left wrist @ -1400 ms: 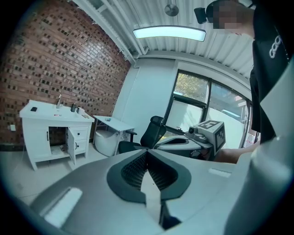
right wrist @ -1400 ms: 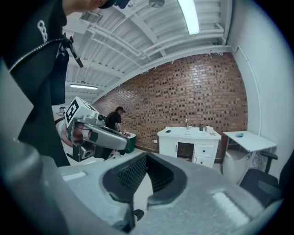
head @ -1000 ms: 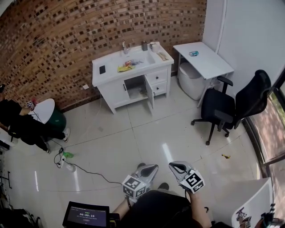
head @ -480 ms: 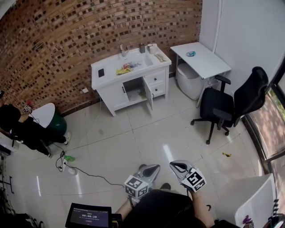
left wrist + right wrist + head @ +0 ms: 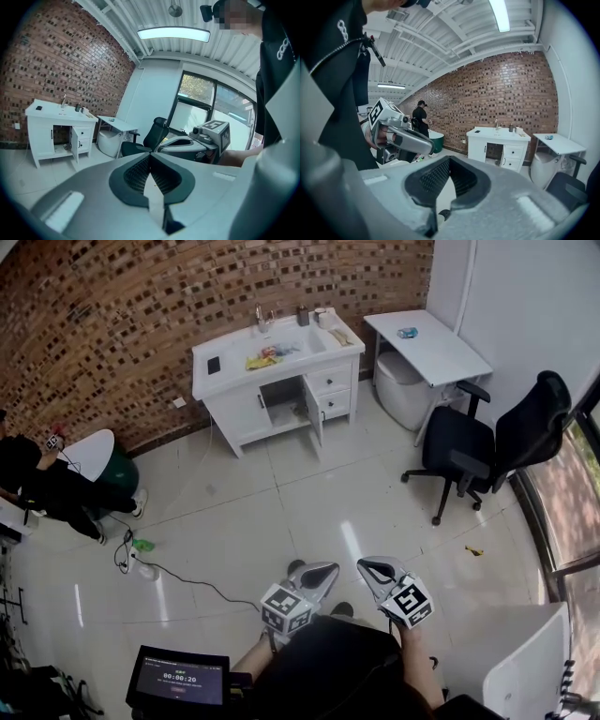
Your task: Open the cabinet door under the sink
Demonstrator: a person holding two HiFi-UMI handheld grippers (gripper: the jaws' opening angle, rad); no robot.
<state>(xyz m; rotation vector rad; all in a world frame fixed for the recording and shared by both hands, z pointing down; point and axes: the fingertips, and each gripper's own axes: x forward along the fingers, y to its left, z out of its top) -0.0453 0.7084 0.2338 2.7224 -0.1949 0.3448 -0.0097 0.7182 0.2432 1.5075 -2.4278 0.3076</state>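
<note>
The white sink cabinet [image 5: 272,390] stands far off against the brick wall. One door [image 5: 313,424] under the sink hangs open toward me, and the dark opening shows beside it; the door to its left is closed. My left gripper [image 5: 324,571] and right gripper [image 5: 367,567] are held side by side close to my body, far from the cabinet, both shut and empty. The left gripper view shows the cabinet [image 5: 55,131] small at the left beyond the shut left gripper [image 5: 150,157]. In the right gripper view the cabinet [image 5: 499,143] sits beyond the shut right gripper [image 5: 449,161].
A black office chair [image 5: 487,451] stands right of my path, with a white side table [image 5: 427,348] and a white bin [image 5: 403,395] behind it. A person [image 5: 47,493] sits at the left. A cable [image 5: 178,592] trails over the tiled floor.
The head view has shifted slightly. Both grippers stay shut in front of my body, the left one a little further forward.
</note>
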